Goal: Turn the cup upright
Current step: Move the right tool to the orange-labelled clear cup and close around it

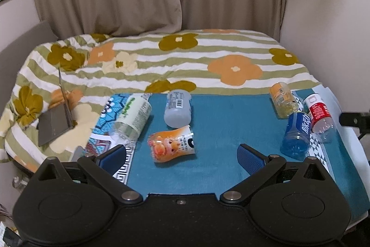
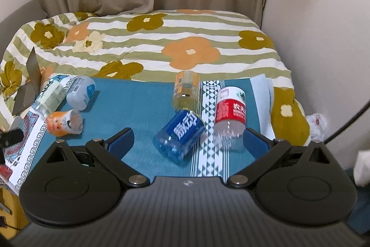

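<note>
**Six cut-down bottle cups lying on a blue mat, both claws open and empty**

Left wrist view: the left claw (image 1: 181,154) stands wide, nothing between its blue pads, and hangs just short of the orange cup (image 1: 172,146), which lies on its side on the blue mat (image 1: 231,126). Behind it lie a grey cup (image 1: 178,111) and a green-labelled cup (image 1: 133,117); the three form the left group. The mat lies at the near edge of a bed with a flowered quilt (image 1: 208,54); a laptop (image 1: 56,117) stands open on the quilt to the left.

Right wrist view: the right claw (image 2: 188,142) is likewise spread wide and empty. Directly before it lies the blue cup (image 2: 179,137), tipped on its side. Beside it are the red-labelled cup (image 2: 230,116) and, farther back, the yellow cup (image 2: 186,92); whether these two lie flat or stand inverted cannot be told.

Handling (judged): the cups appear to be thin clear plastic, light and easily squashed, with slick label film. A gentle hold across the mid-body, on the label band, seems safest; the bed under the mat may be soft and let an upright cup topple.

Writing: the blue cup bears large white Chinese characters; the red label shows white characters too blurred to read; the grey cup carries a barcode; the orange cup shows a cartoon face.
</note>
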### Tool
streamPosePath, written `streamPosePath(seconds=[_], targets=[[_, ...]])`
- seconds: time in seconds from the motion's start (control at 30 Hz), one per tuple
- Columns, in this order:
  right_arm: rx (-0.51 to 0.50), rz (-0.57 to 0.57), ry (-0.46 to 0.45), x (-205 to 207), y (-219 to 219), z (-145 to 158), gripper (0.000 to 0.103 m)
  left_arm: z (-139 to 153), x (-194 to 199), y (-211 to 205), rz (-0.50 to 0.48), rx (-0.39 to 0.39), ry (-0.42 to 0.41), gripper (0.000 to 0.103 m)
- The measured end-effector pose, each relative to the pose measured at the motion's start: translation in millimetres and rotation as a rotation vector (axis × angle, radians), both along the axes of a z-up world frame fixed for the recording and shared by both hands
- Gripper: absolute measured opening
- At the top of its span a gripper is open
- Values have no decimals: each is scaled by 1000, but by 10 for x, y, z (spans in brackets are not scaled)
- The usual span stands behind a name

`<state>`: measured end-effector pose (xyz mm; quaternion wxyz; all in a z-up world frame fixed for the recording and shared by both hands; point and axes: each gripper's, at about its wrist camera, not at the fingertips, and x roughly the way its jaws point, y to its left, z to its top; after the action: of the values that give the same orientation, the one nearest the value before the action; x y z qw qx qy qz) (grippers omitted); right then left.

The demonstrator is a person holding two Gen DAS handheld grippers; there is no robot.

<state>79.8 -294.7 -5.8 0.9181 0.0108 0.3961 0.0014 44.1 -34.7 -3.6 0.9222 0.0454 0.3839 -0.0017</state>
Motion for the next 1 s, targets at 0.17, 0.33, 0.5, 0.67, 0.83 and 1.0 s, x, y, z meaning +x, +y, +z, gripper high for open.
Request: streamPosePath(seconds=[0.17,0.33,0.5,0.67,0.83,1.0], targets=[[6,-10,30,488,-18,-177,103,-178,350,-80,-39,-13,55,103],[18,-17,86,977,-4,-449,103,-304,703,-127,-61,-2,81,103],[22,-17,138,1396,13,-715,103,-438,991,-146,-85,0,115,103],[20,-18,187,1711,25,-952,102,-552,1235,-178,-113,13,144,103],[27,-21,231,1917,49,-1134,93,-631,1440,-188,-131,22,165,103],[31,-26,251,2052,79,-1235,90,-684,1567,-175,-138,23,184,103]])
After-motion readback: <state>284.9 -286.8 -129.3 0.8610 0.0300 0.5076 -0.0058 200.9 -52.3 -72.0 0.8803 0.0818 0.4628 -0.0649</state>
